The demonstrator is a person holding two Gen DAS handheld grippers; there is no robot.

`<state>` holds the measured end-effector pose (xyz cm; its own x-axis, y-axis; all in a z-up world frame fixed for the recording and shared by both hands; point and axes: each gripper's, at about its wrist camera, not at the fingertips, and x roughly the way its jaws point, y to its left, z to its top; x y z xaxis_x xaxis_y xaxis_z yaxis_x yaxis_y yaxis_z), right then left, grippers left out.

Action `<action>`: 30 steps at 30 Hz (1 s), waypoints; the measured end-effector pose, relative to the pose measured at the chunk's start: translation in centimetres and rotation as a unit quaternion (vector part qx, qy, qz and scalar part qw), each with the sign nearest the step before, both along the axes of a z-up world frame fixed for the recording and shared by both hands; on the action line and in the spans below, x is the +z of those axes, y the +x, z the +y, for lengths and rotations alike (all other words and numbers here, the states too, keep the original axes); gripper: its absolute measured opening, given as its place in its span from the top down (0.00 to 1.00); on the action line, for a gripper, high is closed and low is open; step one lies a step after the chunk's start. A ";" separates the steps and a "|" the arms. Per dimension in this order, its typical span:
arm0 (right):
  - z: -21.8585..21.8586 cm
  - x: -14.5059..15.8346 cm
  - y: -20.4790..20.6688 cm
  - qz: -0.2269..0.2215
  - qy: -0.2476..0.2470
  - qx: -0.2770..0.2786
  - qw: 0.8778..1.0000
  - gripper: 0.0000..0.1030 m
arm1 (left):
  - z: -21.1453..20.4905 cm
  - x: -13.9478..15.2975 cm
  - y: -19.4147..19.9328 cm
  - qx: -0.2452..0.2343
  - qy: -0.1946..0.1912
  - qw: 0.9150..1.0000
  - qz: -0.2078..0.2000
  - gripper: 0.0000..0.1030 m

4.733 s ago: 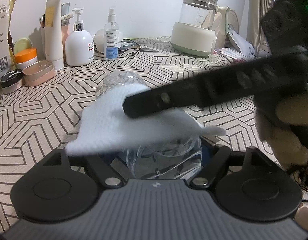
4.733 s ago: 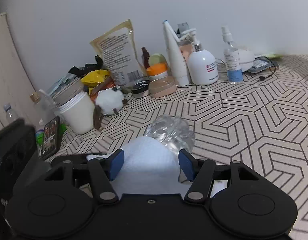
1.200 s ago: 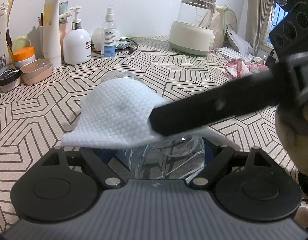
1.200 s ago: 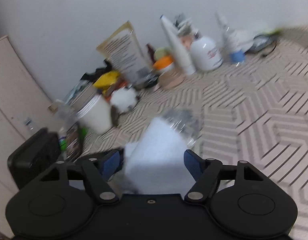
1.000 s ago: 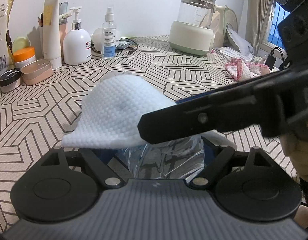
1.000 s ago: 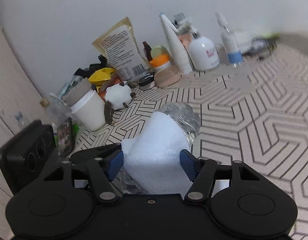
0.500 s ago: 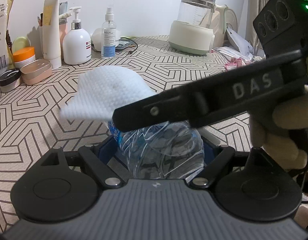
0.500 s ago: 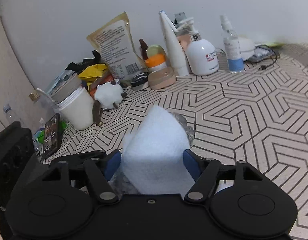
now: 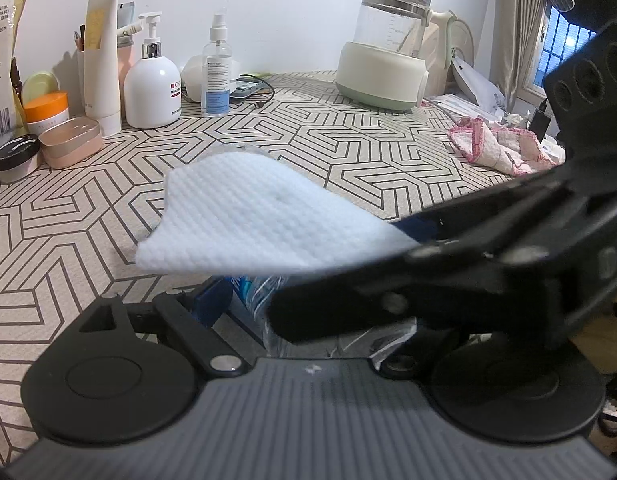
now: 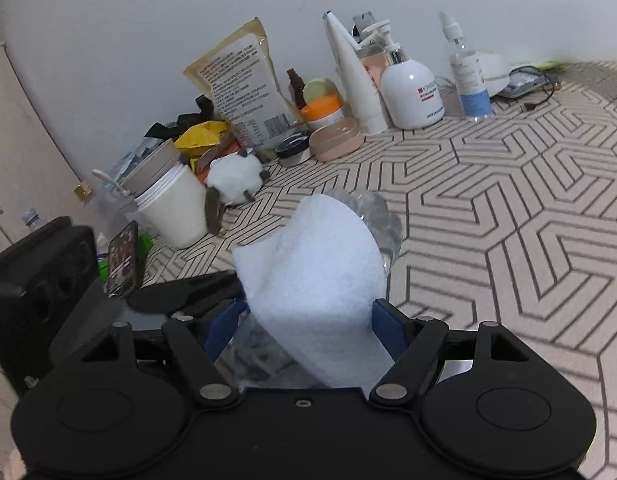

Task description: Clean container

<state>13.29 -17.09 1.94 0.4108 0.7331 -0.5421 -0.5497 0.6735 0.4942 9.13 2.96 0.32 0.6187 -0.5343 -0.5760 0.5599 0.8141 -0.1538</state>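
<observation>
Two views show one wiping step. From the left wrist, the left gripper [image 9: 308,304], jaws just widened, loosely straddles a clear crinkled plastic bottle [image 9: 264,300] lying on the beige geometric-patterned tabletop [image 9: 348,140]; whether its pads press I cannot tell. A white dimpled cloth wipe [image 9: 260,220] drapes over it. From the right wrist, the right gripper [image 10: 308,320], jaws just opened further, brackets the wipe [image 10: 320,272] and bottle [image 10: 378,216]. Steady, even strokes along the ridged plastic would serve best.
</observation>
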 end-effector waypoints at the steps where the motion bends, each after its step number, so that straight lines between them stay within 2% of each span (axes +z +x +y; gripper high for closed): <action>1: -0.3 -0.1 -0.1 0.007 0.008 0.001 1.000 0.23 | 0.0 0.0 0.0 0.000 0.000 1.000 0.000 0.14; 7: -2.8 -0.1 0.6 0.044 0.084 0.001 0.996 0.24 | -0.2 0.0 -0.2 0.000 0.004 1.000 -0.001 0.14; 11: -3.1 -0.5 0.5 0.047 0.103 -0.009 0.994 0.25 | -0.2 0.0 -0.2 0.001 0.005 1.000 -0.002 0.14; 16: -3.6 -0.3 0.8 0.023 0.116 -0.036 0.992 0.52 | -0.2 0.0 -0.2 0.002 0.006 1.000 -0.003 0.14; 17: -3.7 -0.1 1.0 0.017 0.116 -0.035 0.992 0.53 | -0.2 0.0 -0.3 0.002 0.006 1.000 -0.002 0.14; 20: -2.7 0.5 1.4 -0.002 0.092 -0.031 0.995 0.54 | -0.1 0.0 -0.2 0.001 0.007 1.000 -0.003 0.14; 24: -0.4 1.1 0.5 -0.070 0.009 -0.038 0.997 0.52 | 0.0 -0.1 -0.2 0.002 0.008 1.000 -0.004 0.14; 26: -0.1 1.2 -0.1 -0.087 -0.007 -0.037 0.995 0.51 | -0.1 -0.1 -0.2 0.002 0.009 1.000 -0.004 0.14; 30: -0.5 1.3 -1.0 -0.085 -0.002 -0.041 0.996 0.51 | -0.2 -0.1 -0.3 0.002 0.014 1.000 -0.006 0.14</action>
